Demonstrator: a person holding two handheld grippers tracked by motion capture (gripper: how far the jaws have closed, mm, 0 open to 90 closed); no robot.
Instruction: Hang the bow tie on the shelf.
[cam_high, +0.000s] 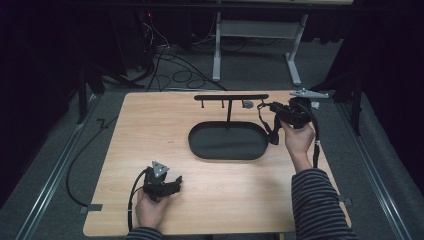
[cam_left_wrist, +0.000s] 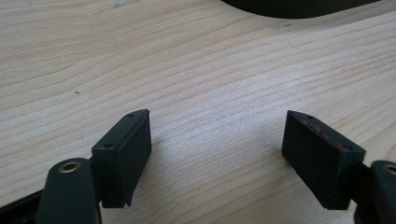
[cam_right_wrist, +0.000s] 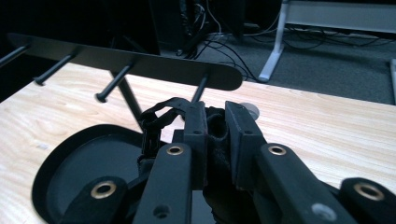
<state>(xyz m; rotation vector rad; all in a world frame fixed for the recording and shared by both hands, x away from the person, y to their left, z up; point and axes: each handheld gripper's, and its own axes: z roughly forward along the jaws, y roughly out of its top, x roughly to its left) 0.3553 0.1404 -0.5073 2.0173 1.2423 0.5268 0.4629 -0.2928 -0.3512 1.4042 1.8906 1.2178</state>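
Left tongs (cam_left_wrist: 217, 158) apart over wooden table (cam_left_wrist: 196, 70); right tongs (cam_right_wrist: 215, 135) clamp black strap (cam_right_wrist: 161, 114).

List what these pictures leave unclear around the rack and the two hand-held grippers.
- The black strap in the right hand-held gripper: the jaws and arms cover its pinched part and lower end in the right gripper view.
- The small grey round thing by the rack: too small in the high view to identify.
- The tray: cut off by the top edge of the left gripper view.
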